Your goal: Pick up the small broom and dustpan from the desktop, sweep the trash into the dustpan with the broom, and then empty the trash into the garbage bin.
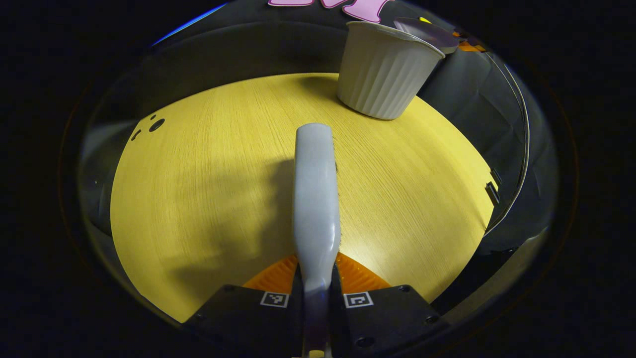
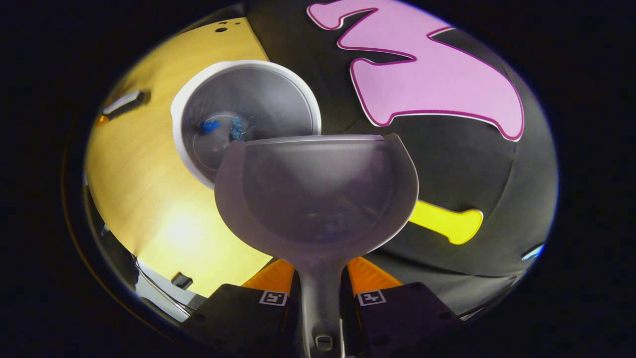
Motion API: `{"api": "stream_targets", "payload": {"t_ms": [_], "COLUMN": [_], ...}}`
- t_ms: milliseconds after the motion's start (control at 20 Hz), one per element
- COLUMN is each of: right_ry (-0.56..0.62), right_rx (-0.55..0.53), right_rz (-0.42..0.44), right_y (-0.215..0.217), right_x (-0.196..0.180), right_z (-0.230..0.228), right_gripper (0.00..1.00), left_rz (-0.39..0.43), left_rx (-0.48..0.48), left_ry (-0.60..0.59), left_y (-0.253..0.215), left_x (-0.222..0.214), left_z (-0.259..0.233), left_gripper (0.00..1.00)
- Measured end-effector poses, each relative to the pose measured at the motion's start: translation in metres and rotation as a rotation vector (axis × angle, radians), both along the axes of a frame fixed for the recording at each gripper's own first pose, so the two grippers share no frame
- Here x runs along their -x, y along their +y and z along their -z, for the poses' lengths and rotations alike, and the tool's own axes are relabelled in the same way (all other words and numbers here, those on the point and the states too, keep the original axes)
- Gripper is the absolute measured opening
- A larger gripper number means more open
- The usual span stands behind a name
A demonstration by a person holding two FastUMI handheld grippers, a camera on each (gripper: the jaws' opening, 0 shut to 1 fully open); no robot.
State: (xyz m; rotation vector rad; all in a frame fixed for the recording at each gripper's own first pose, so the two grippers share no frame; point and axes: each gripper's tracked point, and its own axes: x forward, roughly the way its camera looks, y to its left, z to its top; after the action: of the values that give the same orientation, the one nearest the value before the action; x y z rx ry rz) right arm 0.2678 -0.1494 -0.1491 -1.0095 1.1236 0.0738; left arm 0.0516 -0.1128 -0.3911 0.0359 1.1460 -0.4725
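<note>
1. Broom (image 1: 314, 199): clamped by its grey handle in the left claw (image 1: 316, 288), above the yellow desk (image 1: 198, 199); white ribbed garbage bin (image 1: 385, 69) stands at the far edge.
2. Dustpan (image 2: 318, 194): handle pinched in the right claw (image 2: 322, 288), pan held beside the bin's rim; blue trash (image 2: 223, 128) lies inside the bin.

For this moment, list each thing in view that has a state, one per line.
Left claw: shut on the broom handle.
Broom: held, low over the desktop.
Right claw: shut on the dustpan handle.
Dustpan: held tipped at the garbage bin rim, looks empty.
Garbage bin: upright on the desktop, open, blue trash inside.
</note>
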Motion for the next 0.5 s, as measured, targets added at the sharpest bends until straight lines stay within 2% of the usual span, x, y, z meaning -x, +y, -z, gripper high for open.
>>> {"api": "stream_targets", "payload": {"t_ms": [250, 300, 400, 500], "right_ry": [-0.176, -0.204, -0.273, -0.326], "right_rx": [-0.202, -0.246, -0.332, -0.415], "right_rz": [0.121, 0.144, 0.183, 0.216], "right_y": [0.011, 0.014, 0.022, 0.029], "right_x": [0.004, 0.008, 0.016, 0.024], "right_z": [-0.009, -0.009, -0.018, -0.030], "right_gripper": [0.36, 0.36, 0.36, 0.36], "left_rz": [-0.012, -0.014, -0.015, -0.019], "left_rx": [-0.006, -0.010, -0.017, -0.022], "left_ry": [0.003, 0.001, 0.001, 0.002], "left_y": [-0.001, 0.000, 0.000, 0.000], "left_x": [-0.001, -0.002, -0.002, -0.001], "left_z": [0.000, 0.000, 0.001, -0.001], "left_gripper": [0.26, 0.29, 0.26, 0.28]}}
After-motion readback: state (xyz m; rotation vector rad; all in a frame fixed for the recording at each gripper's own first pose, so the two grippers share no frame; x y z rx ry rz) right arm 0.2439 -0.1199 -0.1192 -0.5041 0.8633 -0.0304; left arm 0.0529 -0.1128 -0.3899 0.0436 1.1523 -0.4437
